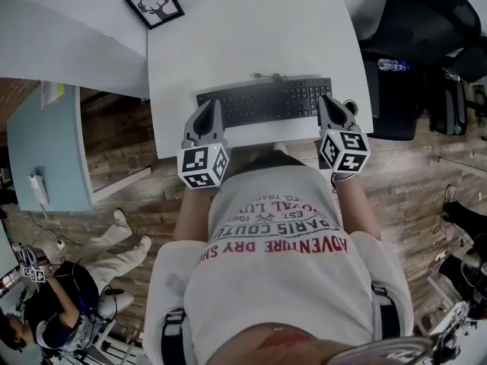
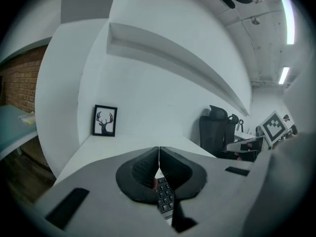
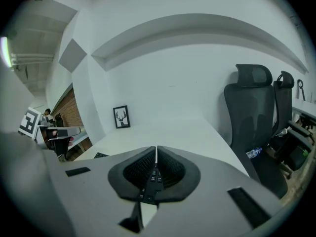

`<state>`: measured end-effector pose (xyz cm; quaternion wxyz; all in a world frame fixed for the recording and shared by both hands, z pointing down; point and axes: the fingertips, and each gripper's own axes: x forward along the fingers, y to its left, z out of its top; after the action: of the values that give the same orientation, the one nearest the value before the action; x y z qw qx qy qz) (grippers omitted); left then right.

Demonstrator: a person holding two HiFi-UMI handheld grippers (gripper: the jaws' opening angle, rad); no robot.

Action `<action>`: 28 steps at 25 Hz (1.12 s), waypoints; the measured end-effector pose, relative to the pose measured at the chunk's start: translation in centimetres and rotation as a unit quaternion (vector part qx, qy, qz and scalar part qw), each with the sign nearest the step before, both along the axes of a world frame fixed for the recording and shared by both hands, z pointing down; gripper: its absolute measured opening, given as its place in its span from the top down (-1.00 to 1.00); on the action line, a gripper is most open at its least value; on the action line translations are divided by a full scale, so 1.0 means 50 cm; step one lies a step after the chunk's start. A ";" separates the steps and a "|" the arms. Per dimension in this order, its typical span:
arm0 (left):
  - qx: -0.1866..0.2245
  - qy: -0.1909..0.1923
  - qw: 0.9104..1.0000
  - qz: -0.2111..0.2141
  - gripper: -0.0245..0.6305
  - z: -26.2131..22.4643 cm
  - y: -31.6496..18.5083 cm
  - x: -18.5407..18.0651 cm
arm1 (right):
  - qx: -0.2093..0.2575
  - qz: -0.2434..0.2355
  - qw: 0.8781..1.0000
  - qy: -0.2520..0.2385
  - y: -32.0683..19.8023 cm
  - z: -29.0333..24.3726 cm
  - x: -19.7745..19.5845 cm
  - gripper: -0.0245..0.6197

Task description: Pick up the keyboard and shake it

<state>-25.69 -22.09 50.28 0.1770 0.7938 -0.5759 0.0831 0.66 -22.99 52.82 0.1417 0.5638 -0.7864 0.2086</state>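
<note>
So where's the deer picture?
In the head view, the deer picture sits at the far left corner of the white desk, beyond the keyboard.

The keyboard (image 1: 266, 101) is black, full-size and slim, with a number pad at its right end and a thin cable (image 1: 270, 76) leaving the middle of its rear edge. It lies flat and keys-up, stretched crosswise between the two pairs of jaws. Its left end sits under the tips of the left gripper (image 1: 211, 106), and its number-pad end sits under the tips of the right gripper (image 1: 324, 101). Both pairs of jaws are closed tip to tip. In each gripper view a narrow strip of dark keys shows just below the meeting tips. Whether the tips touch the keyboard cannot be told.
</note>
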 end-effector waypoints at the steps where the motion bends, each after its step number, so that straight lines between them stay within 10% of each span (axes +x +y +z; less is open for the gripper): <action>1: -0.010 0.003 1.000 0.002 0.85 0.014 0.001 0.001 | -0.008 -0.007 1.000 0.002 -0.002 0.012 0.002 0.84; 8: -0.109 0.024 0.994 0.023 0.83 0.148 -0.018 -0.027 | -0.081 -0.005 0.996 -0.041 -0.052 0.120 0.032 0.66; 16: -0.222 0.022 0.975 -0.023 0.00 0.306 -0.019 -0.137 | -0.145 -0.035 0.988 -0.048 -0.079 0.232 0.107 0.11; 28: -0.315 0.025 0.946 0.065 -0.07 0.402 -0.020 -0.107 | -0.235 -0.100 0.964 -0.073 -0.083 0.330 0.118 0.06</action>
<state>-31.04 -23.08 70.38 0.4269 0.7349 -0.4629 0.2516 6.56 -27.17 69.30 0.2330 0.4163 -0.7760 0.4126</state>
